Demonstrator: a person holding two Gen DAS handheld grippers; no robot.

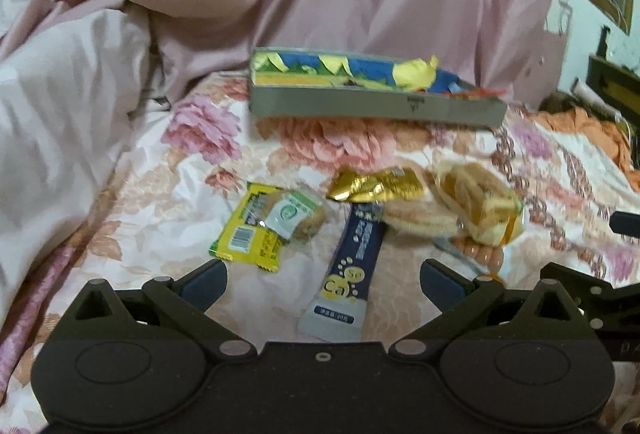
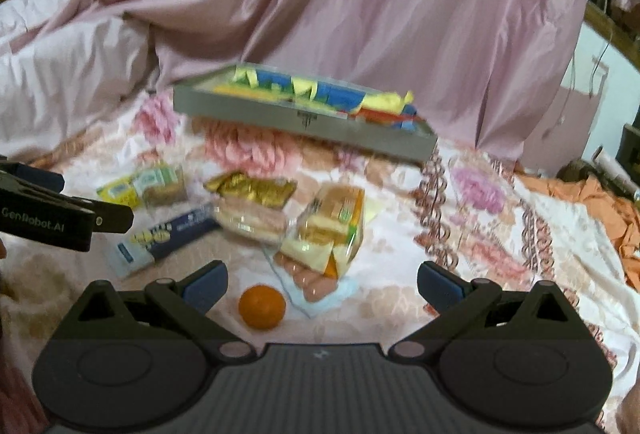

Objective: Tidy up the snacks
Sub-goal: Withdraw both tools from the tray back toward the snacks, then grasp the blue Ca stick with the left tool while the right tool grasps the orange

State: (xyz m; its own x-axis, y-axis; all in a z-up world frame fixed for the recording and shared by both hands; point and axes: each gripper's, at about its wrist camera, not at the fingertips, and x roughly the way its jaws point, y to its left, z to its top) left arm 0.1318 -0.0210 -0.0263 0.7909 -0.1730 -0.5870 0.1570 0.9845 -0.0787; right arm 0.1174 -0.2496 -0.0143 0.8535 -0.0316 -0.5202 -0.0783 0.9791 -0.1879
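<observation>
Two grippers, both spread wide and holding nothing. Loose snacks sit in a cluster on the floral bedspread [image 1: 160, 170], with the grey tray [image 1: 360, 108] beyond them, already carrying a few colourful packets. Our left gripper [image 1: 322, 284] hangs over the dark blue packet [image 1: 352, 266], which lies directly between and just ahead of its fingers; the white end points back toward us, the far end tucks under the gold foil packet [image 1: 372, 186]. Its long axis runs roughly along our approach line, leaning slightly right at the far end, so the open jaws already span its short width. We judge that a straight drop and close would take it with little or no wrist roll. The yellow packet [image 1: 256, 230] lies off to the left, ahead of the left finger. Our right gripper [image 2: 322, 284] is nearest the orange [image 2: 262, 307], just ahead and slightly left of centre between its fingers, with the sausage pack [image 2: 316, 284] and the bread pack [image 2: 336, 230] just beyond. For the blue packet the left arm is clearly closer; from the right view it lies far left, under the left gripper. Tray stays well ahead of both, so any pick needs a forward carry.
</observation>
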